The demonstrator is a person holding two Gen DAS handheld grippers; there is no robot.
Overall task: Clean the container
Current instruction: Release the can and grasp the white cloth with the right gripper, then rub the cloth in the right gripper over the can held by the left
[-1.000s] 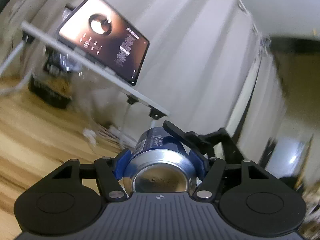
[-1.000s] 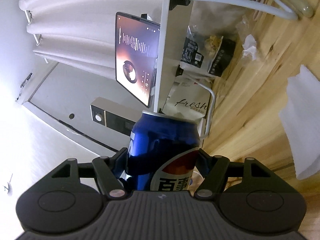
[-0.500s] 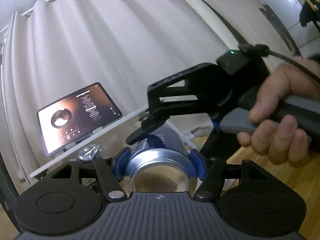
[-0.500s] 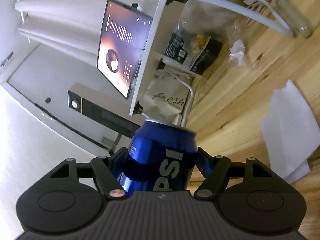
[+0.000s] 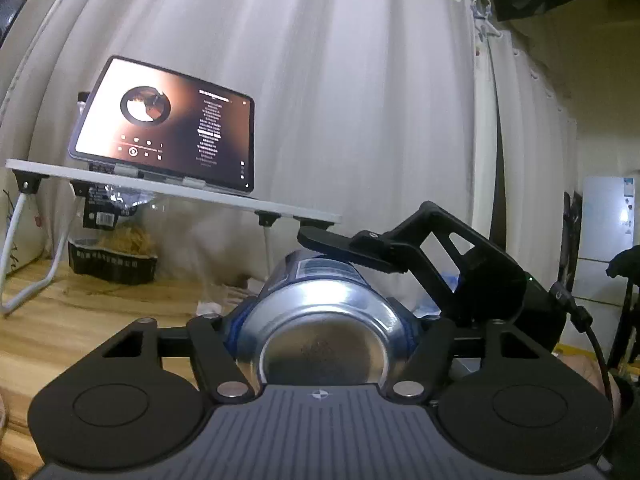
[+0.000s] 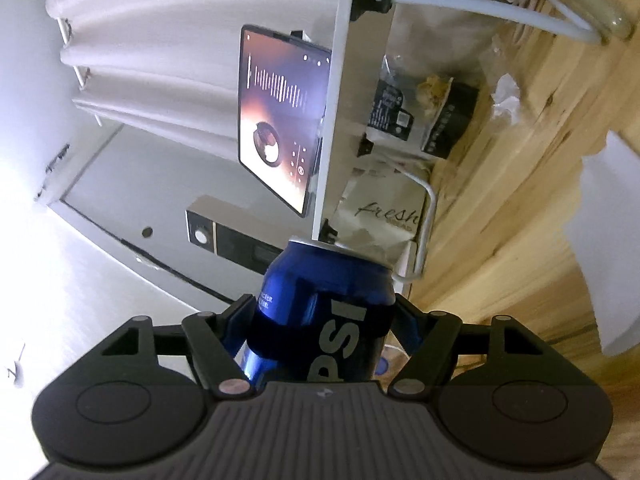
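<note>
Room ahead of the left gripper (image 5: 320,310) is open only as far as the curtain (image 5: 340,100), which closes off the whole far side. Its jaws are clamped on the sides of the blue can (image 5: 324,344), which lies level with its bare metal base facing back at us. Ahead and left of these jaws a white folding stand (image 5: 160,190) rises off the wooden worktop (image 5: 60,320); its near edge juts toward the can's far end but stays apart from it. A lit tablet (image 5: 168,128) leans on the stand and a snack bag (image 5: 112,252) sits underneath. From the right, one finger (image 5: 344,250) of the other tool lies across the top of the can, so we have little free room on that side. Past it stands a white fridge (image 5: 608,232), well away. The right gripper (image 6: 322,304) has its jaws closed on the same can, blue wall and white lettering between them. Beyond its jaws we see the stand's edge just past the can's rim, a bread bag (image 6: 384,220) under the stand, a crumpled tissue (image 6: 506,96) and a white paper towel (image 6: 608,240) on the worktop, well clear of the jaws.
</note>
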